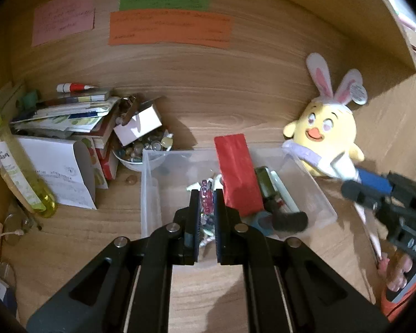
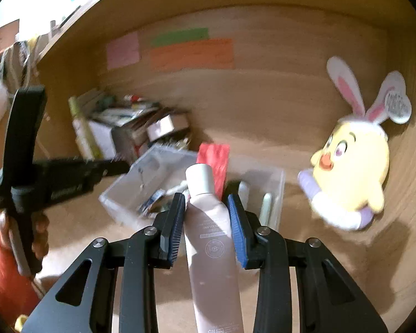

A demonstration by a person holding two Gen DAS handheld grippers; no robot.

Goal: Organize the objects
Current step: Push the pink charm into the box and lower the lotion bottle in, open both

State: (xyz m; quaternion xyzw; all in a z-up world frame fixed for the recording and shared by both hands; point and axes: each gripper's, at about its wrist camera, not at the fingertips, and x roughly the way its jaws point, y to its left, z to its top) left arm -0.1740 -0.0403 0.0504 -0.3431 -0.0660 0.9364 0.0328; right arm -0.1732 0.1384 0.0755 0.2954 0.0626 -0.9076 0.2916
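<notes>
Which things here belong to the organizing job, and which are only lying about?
Part of the job:
- pale tube, held in the right gripper
- small beaded item, held in the left gripper
- clear plastic bin
- red packet in the bin

Lying about:
- chick plush toy
- pile of books
- yellow bottle
- coloured notes

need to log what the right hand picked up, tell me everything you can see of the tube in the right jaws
The tube is a pale beige-pink squeeze tube, plastic by its look, with a lighter, capped end pointing away from the camera toward the clear bin. Small print and a round emblem mark its front. It lies lengthwise between the right gripper's blue-padded jaws, which press on its sides, held up off the wooden desk.
</notes>
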